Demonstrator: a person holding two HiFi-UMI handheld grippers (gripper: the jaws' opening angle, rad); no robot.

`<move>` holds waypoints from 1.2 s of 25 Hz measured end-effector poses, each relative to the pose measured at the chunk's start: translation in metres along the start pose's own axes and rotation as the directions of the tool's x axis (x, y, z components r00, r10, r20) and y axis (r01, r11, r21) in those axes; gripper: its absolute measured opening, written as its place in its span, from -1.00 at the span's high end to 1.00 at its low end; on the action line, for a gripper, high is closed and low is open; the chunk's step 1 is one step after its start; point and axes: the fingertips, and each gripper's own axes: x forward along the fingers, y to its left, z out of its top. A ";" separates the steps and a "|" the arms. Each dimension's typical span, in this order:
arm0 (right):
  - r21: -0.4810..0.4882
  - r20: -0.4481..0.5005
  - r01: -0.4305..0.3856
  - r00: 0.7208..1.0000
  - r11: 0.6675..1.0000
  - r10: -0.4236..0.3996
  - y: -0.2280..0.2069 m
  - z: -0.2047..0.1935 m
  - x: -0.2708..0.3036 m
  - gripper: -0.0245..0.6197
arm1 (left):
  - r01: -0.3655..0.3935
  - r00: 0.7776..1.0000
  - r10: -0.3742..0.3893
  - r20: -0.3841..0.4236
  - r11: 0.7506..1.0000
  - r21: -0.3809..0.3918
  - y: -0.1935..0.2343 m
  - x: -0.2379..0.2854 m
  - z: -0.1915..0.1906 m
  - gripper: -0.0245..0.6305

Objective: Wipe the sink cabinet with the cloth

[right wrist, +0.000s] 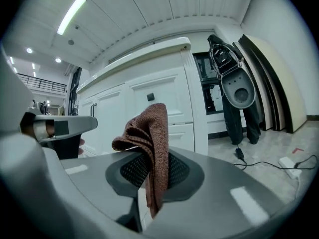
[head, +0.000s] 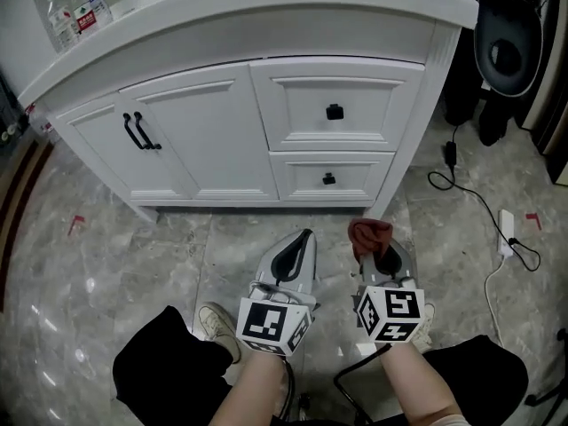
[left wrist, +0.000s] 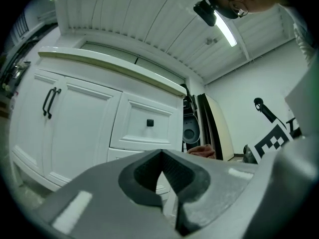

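- The right tongs (right wrist: 152,172) are closed on a reddish-brown knitted cloth (right wrist: 149,131). One fold is pinched between the jaws and the rest stands up above them in a loose bunch.
- The left tongs (left wrist: 164,176) are pressed together and there is nothing between them.
- In the head view both tongs are low over the marble floor (head: 115,256). The cloth is in front of the white sink cabinet (head: 213,131) and apart from it, so I judge that the wiping is not yet begun.
- To do this step well, the grip on the cloth must be firm. The loose part, not the jaws, should press flat on the panel, and the strokes should go around the black knobs (head: 335,111) and the door handles (head: 140,131).
- Bottles (head: 80,9) stand on the counter at the far left. One has a red label, but its writing is too small to read.
- The cubes on the tongs carry only black-and-white square patterns, no words.
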 end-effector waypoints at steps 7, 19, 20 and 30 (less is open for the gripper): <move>-0.052 0.070 0.010 0.998 0.999 -0.007 0.023 0.032 -0.075 0.68 | 0.019 0.999 -0.020 0.033 1.000 0.020 -0.035 -0.057 0.035 0.93; -0.019 0.158 0.033 0.987 0.999 -0.030 0.042 0.063 -0.143 0.68 | 0.084 0.993 -0.095 0.067 0.985 0.151 -0.087 -0.117 0.068 0.93; -0.015 0.160 0.031 0.987 0.999 -0.029 0.044 0.062 -0.145 0.68 | 0.086 0.993 -0.098 0.072 0.985 0.153 -0.090 -0.119 0.069 0.93; -0.022 0.181 0.041 0.983 0.999 -0.037 0.046 0.069 -0.150 0.68 | 0.075 0.988 -0.092 0.121 0.987 0.141 -0.087 -0.126 0.083 0.93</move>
